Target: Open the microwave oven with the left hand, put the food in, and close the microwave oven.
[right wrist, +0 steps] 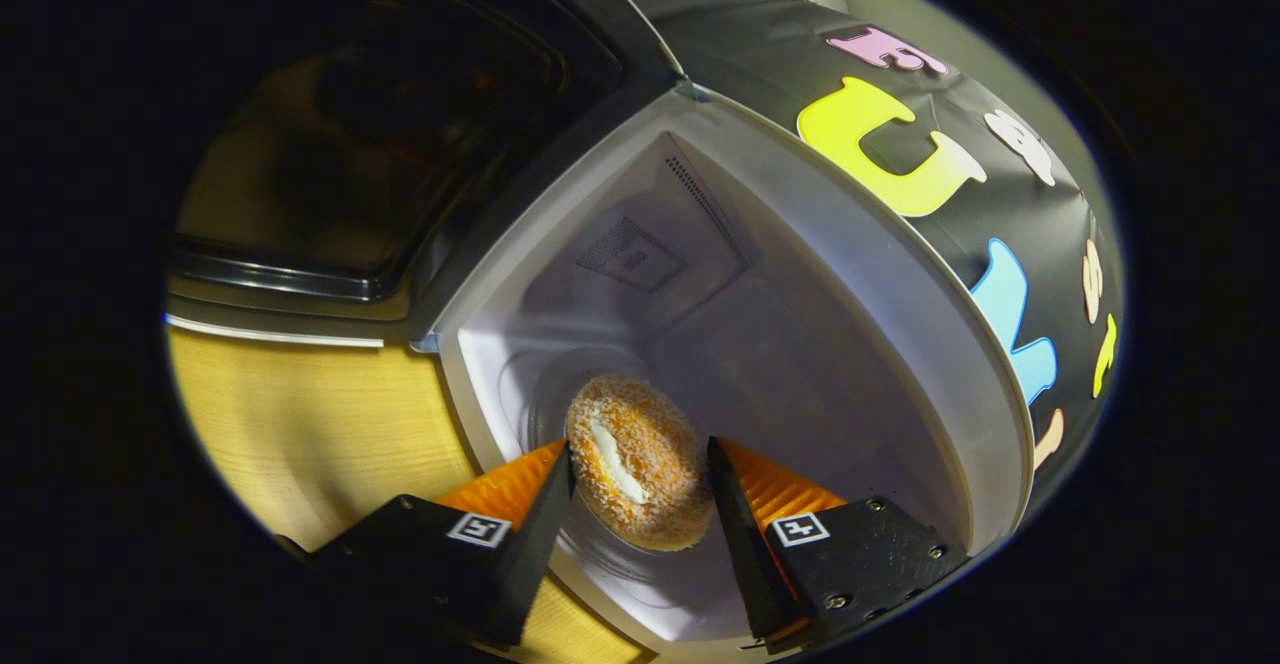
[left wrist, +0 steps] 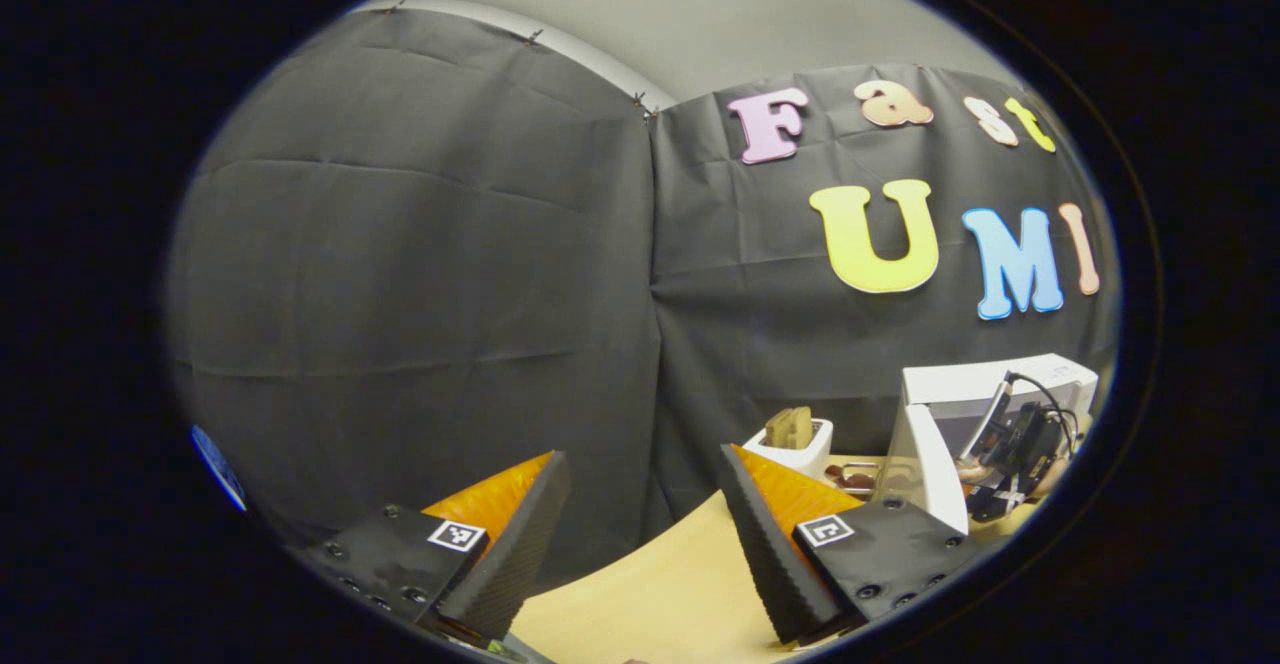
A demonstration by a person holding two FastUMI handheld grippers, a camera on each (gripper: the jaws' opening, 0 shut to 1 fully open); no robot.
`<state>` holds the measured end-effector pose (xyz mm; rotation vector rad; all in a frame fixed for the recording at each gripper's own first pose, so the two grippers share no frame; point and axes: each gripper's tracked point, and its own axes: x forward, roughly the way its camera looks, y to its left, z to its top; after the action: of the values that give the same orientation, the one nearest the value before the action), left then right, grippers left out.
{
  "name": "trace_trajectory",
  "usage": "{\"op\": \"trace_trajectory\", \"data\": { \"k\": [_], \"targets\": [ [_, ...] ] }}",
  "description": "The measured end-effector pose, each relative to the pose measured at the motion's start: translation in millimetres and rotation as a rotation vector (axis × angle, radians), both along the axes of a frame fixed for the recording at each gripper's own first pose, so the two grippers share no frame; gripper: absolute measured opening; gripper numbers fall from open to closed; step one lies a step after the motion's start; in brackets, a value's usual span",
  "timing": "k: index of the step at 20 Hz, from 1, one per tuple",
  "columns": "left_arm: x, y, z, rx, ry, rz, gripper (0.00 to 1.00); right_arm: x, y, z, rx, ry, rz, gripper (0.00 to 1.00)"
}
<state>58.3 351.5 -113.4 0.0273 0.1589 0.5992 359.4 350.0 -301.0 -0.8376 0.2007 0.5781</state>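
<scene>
Right gripper (right wrist: 640, 489) nearest, pinching the pastry (right wrist: 638, 462) between both pads, seam of cream running roughly along the fingers' line. Food held at the mouth of the microwave oven (right wrist: 700, 274), above the near edge of the glass turntable (right wrist: 600, 544), not yet set down as far as can be judged. Beyond it, the pale cavity open and lit, vent grille on the back wall. Door (right wrist: 380, 144) swung wide to that view's left, over the wooden table (right wrist: 310, 424).

Left gripper (left wrist: 645, 534) spread wide, holding nothing, raised above the table and aimed at the booth wall. Farther off to its right, a white holder with bread (left wrist: 795, 434), then the open door edge (left wrist: 925, 464) with the other gripper reaching in. Door therefore to the right of the empty jaws and well apart, so probably a rightward swing needed for closing.
</scene>
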Motion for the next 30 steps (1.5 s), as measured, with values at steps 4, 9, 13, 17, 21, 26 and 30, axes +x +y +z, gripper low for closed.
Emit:
{"op": "trace_trajectory", "data": {
  "k": [4,9,13,17,21,26,30],
  "targets": [
    [2.9,-0.3,-9.1,-0.010,-0.004,-0.014,0.98,-8.7,-2.9,20.6,0.008,-0.042,0.013,0.96],
    [3.8,-3.3,-38.4,-0.027,0.027,-0.049,0.98,-40.3,-4.2,59.3,0.146,-0.016,0.015,0.96],
    [4.7,-12.0,-68.3,-0.052,0.070,-0.091,0.98,-78.7,-17.2,101.2,0.303,0.010,-0.004,0.96],
    [3.5,-27.2,-108.4,-0.089,0.131,-0.138,0.98,-103.9,-38.3,151.5,0.482,0.024,-0.042,0.96],
    [7.1,-55.5,-146.3,-0.182,0.189,-0.205,0.75,-124.9,-69.2,193.4,0.616,0.019,-0.088,0.97],
    [9.9,-76.4,-164.0,-0.261,0.214,-0.217,0.10,-144.8,-107.9,203.5,0.677,0.041,-0.155,0.97],
    [19.5,-107.8,-164.7,-0.285,0.213,-0.293,0.04,-159.7,-126.3,205.5,0.701,0.060,-0.180,0.97]
  ]
}}
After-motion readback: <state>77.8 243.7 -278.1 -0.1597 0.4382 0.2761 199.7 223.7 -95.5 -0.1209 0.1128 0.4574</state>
